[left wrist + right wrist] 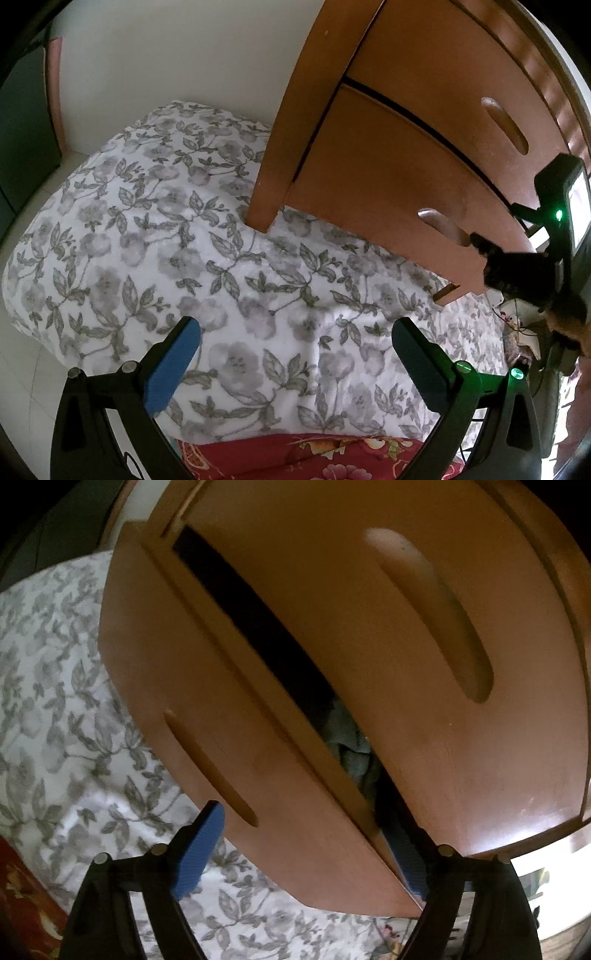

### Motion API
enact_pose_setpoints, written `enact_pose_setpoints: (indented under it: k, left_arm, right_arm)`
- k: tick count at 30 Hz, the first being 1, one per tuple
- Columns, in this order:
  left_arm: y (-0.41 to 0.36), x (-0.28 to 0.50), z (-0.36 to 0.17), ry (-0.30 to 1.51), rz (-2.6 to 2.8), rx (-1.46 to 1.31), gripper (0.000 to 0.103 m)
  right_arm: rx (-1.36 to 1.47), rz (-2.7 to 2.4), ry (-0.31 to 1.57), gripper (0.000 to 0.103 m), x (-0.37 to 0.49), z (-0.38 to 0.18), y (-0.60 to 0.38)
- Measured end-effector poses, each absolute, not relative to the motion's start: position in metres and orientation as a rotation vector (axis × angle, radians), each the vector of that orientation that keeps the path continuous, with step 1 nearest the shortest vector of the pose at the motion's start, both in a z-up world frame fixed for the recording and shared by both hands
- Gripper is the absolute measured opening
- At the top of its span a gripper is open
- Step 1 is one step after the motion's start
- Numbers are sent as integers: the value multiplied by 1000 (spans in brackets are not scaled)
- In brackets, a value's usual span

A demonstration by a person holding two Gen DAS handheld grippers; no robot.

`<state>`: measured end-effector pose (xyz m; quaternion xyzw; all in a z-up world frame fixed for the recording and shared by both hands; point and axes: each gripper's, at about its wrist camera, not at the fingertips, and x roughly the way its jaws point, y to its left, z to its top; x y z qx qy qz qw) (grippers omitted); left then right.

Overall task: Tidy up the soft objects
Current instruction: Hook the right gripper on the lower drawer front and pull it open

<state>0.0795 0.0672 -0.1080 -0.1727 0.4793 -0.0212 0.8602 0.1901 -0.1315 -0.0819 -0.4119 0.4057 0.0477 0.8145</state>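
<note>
Right gripper grips the lower orange-brown wooden drawer front, one blue pad outside, one in the gap. Crumpled grey-blue cloth sits inside, toward 5 o'clock. Left gripper hangs wide open, empty, over the grey-and-white floral quilt.

No text, label, brand, number or sign can be read in either view. The small lit screen to the right of the wooden cabinet is washed out to a pale glow, so whatever it displays cannot be made out.
</note>
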Motion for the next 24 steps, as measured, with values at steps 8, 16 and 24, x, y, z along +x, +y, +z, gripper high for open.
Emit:
enact_pose_setpoints:
  k: [8,16,24]
  left_arm:
    - [66,76,-103,995,-47,-357,103]
    - [65,71,-94,990,-62,-356,103]
    - [65,65,-81,980,-56,-339,103]
  right_arm:
    - [-929,144,917,80,210,-81,-125]
    - [-930,195,949,81,204,-80,-126]
    - [-866,246,962,81,169,-71,-126]
